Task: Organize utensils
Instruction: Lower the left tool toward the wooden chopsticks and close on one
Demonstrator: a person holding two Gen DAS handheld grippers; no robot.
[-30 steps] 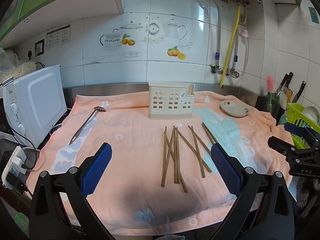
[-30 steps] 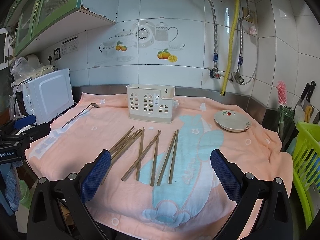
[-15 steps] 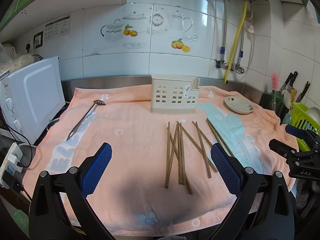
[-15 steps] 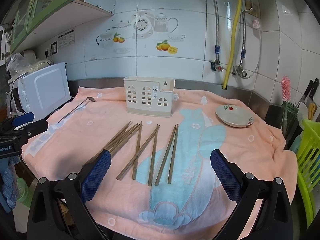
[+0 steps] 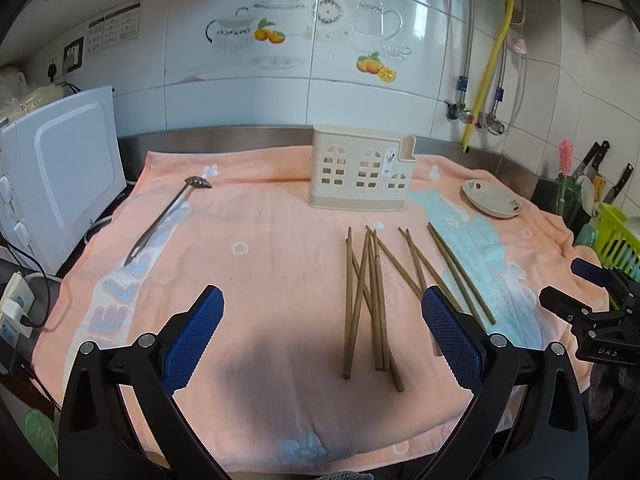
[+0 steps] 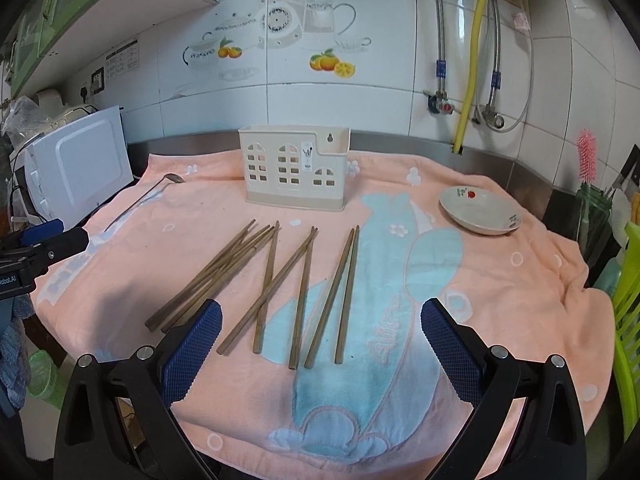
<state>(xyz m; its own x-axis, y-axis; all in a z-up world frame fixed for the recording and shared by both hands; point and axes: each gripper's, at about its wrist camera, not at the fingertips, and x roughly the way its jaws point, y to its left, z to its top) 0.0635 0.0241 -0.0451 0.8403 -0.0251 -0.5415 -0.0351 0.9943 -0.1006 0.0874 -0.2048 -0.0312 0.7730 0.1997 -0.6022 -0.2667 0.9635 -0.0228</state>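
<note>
Several brown wooden chopsticks (image 5: 376, 292) lie scattered on the peach towel (image 5: 260, 248); they also show in the right wrist view (image 6: 280, 276). A cream utensil holder (image 5: 360, 174) with window cut-outs stands upright behind them, also in the right wrist view (image 6: 294, 168). A metal slotted spoon (image 5: 164, 220) lies at the left, also in the right wrist view (image 6: 148, 196). My left gripper (image 5: 320, 336) is open and empty above the towel's front. My right gripper (image 6: 320, 344) is open and empty above the chopsticks' near ends.
A white microwave (image 5: 60, 176) stands at the left. A small dish (image 5: 494, 200) sits at the back right. A green rack (image 5: 620, 240), knives and a pink brush (image 5: 566, 156) stand at the far right. Pipes (image 6: 472, 48) run down the tiled wall.
Both grippers have moved forward toward the towel and tilted down a little; the chopsticks and holder look larger. Both stay open and empty.
</note>
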